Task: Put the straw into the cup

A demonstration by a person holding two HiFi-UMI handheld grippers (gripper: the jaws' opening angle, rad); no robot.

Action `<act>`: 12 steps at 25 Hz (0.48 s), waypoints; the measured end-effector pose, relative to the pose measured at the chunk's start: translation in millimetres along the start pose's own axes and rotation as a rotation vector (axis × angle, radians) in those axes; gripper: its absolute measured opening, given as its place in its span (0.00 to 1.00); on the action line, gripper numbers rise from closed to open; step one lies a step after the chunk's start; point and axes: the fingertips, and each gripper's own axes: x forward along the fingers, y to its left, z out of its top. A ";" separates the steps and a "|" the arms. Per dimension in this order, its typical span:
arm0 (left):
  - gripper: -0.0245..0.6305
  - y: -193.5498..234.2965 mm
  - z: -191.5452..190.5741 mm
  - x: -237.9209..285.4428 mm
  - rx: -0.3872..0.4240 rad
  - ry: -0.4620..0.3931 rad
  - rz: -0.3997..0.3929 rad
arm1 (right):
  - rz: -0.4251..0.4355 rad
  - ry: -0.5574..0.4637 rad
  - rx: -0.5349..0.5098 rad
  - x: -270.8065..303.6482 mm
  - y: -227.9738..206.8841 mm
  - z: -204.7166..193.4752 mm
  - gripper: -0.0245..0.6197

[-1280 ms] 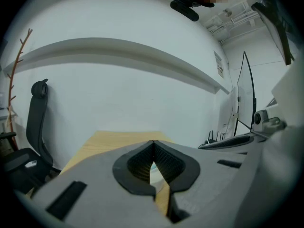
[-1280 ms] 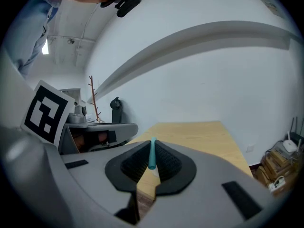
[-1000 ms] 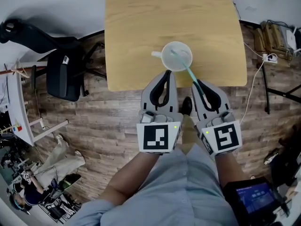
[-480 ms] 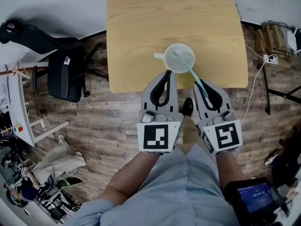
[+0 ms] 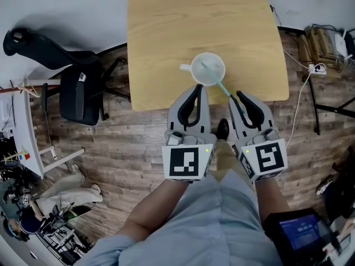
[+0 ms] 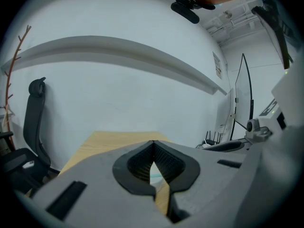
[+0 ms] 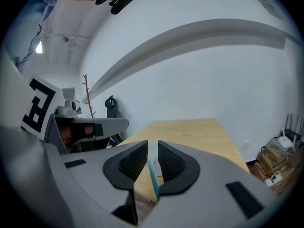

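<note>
A white cup with a handle on its left stands near the front edge of the wooden table. A teal straw leans in it, its lower end sticking out over the rim toward me. My right gripper is at that outer end. In the right gripper view the straw lies between the jaws of my right gripper, and the gap is slightly wider than the straw. My left gripper is shut and empty just in front of the cup; its jaws meet at the tip of the left gripper.
A black office chair stands left of the table. Cables and a power strip lie on the wood floor at the right. A dark screen is at the lower right, and a person sits at the lower left.
The right gripper has slid back along the straw to its outer end and its jaws have parted a little. The straw stays leaning in the cup. The left gripper holds still.
</note>
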 end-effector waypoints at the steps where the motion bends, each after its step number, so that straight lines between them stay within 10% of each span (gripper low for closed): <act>1: 0.03 -1.8 3.2 -1.2 0.004 -0.007 -0.002 | -0.006 -0.010 0.002 -2.4 -0.9 3.6 0.14; 12: 0.03 -20.9 73.6 -25.0 0.083 -0.142 -0.034 | -0.027 -0.191 -0.059 -25.2 13.5 84.3 0.13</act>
